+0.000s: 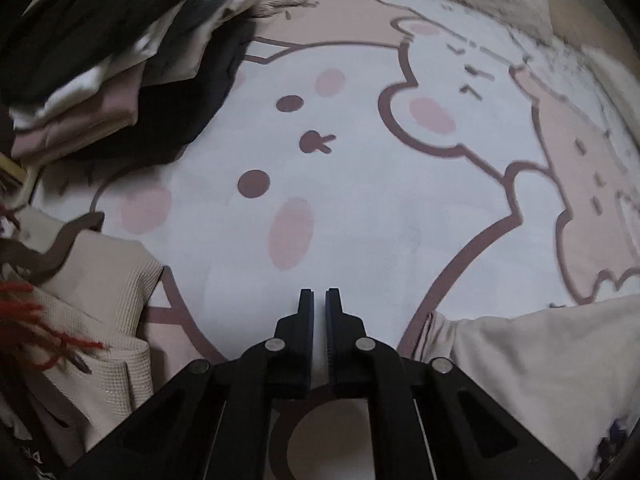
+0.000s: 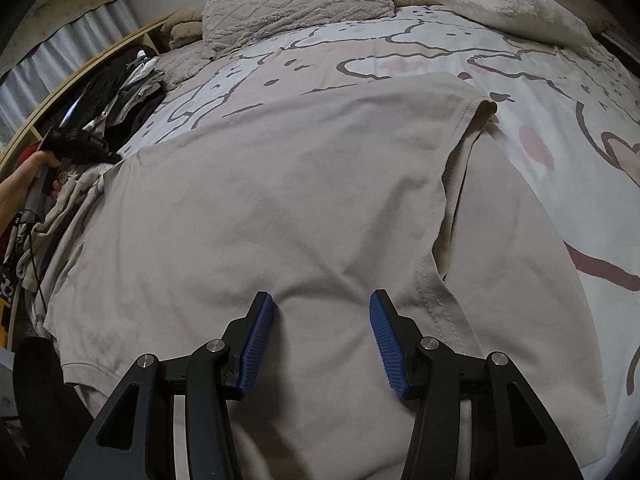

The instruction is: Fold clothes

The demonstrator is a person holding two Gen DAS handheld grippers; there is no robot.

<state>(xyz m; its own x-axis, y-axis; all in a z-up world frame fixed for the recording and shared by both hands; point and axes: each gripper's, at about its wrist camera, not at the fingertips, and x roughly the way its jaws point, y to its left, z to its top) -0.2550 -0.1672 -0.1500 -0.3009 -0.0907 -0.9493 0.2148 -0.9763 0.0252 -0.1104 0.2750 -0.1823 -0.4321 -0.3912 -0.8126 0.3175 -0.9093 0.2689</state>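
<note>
- The beige T-shirt [image 2: 280,200] is lying spread across the bed [image 2: 560,128], with one side panel and sleeve [image 2: 476,120] already turned in over the body, so the folded edge is running away from the right wrist camera toward the pillows [image 2: 296,4].
- The right gripper [image 2: 321,304] is hanging directly over the near end of the shirt, pointing steeply down; its jaws are standing about half open with the blue pads [image 2: 260,340] either side of a low ridge of cloth, and they are not pinching anything.
- The shirt's long axis is stretching from those jaws toward the head of the bed, so the near hem appears to be lying beneath the right gripper.
- The left gripper [image 1: 320,300] is pointing down at bare printed bedcover, its jaws closed to a sliver and holding nothing; in its own view the shirt's left edge [image 1: 540,360] is lying just off to the lower right of the jaws.
- In the right wrist view the left hand [image 2: 38,164] is sitting out at the far left side of the shirt, near the clothes pile [image 2: 120,80].
- Judging from this, the right gripper is nearer a usable grasp; the left is needing to reopen and shift inward onto the shirt's edge before any lengthwise fold.
</note>
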